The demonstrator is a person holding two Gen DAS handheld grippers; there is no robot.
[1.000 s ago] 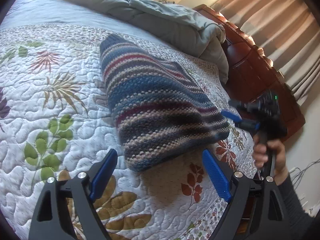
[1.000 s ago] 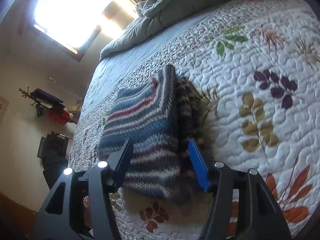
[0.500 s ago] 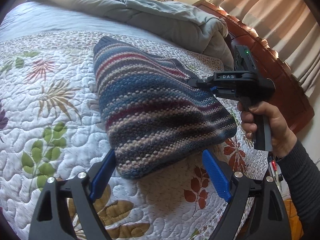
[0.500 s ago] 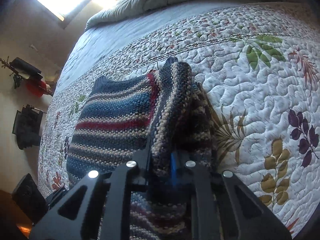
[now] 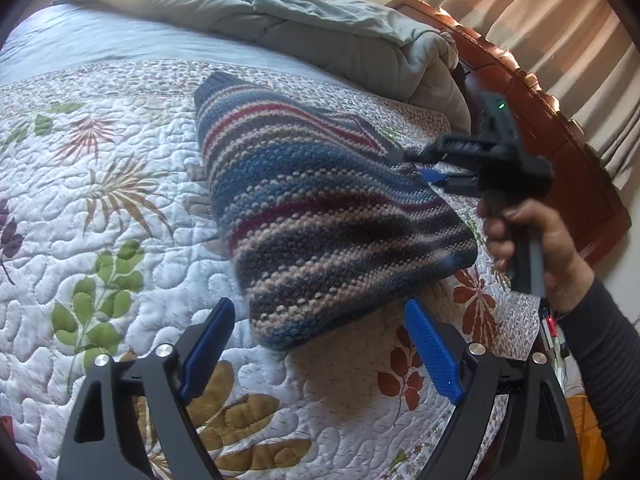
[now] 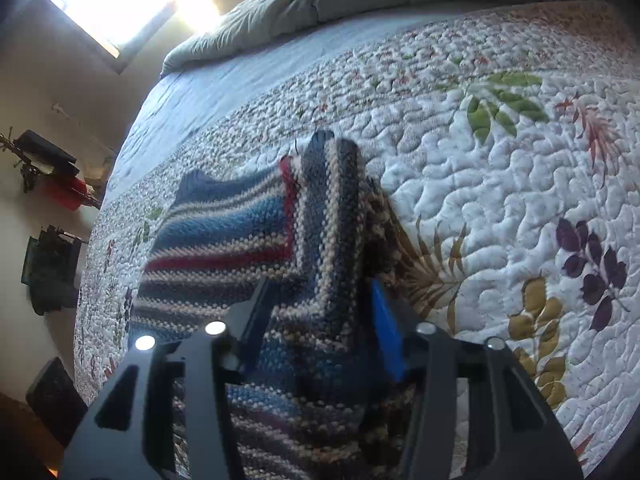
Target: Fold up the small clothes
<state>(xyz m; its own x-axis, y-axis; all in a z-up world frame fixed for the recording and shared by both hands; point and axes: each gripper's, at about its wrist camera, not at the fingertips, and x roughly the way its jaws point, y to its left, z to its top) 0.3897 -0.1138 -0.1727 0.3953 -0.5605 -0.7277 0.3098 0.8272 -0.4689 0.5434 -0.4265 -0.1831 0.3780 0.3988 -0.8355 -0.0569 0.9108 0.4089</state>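
With the right gripper (image 6: pixel 320 320) clamped on the striped knit sweater's (image 5: pixel 320 216) bulky edge and the left gripper (image 5: pixel 320 344) wide open, empty, just beside its near hem, the thick folded layers may slip free.

You have one striped knit sweater (image 5: pixel 320 216), one leaf-print quilt (image 5: pixel 100 208), one grey comforter (image 5: pixel 320 28), and two grippers: left gripper (image 5: pixel 320 344), right gripper (image 6: pixel 320 320).
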